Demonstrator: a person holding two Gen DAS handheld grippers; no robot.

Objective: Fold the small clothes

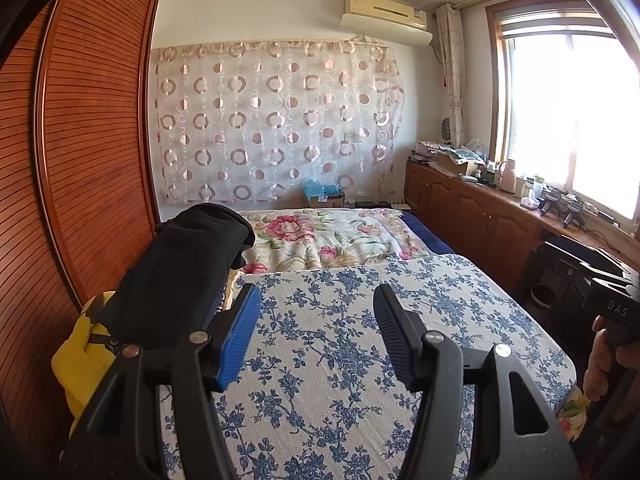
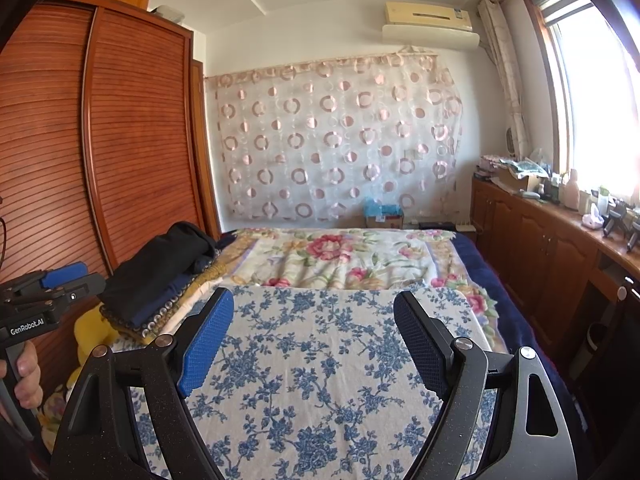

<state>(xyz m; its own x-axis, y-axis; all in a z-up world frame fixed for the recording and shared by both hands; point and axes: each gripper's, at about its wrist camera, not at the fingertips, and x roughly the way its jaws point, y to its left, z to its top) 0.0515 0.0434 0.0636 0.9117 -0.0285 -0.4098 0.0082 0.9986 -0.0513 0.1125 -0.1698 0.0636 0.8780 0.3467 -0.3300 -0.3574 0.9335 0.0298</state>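
Note:
A stack of folded clothes (image 2: 160, 280) lies on the bed's left edge, a black garment (image 1: 180, 276) on top and a yellow piece (image 1: 80, 356) beneath. My left gripper (image 1: 317, 292) hovers open over the blue-flowered sheet (image 1: 340, 360), just right of the stack, with nothing between its pads. My right gripper (image 2: 314, 296) is open too, wider, over the same sheet (image 2: 320, 360) and holds nothing. Each gripper shows at the edge of the other's view, the left gripper (image 2: 76, 276) and the right gripper (image 1: 560, 246), each held by a hand.
A pink-flowered blanket (image 2: 340, 260) covers the far half of the bed. A slatted wooden wardrobe (image 1: 92, 140) stands close on the left. Low wooden cabinets (image 2: 540, 240) with clutter run under the window on the right. A small box (image 1: 324, 198) sits by the far wall.

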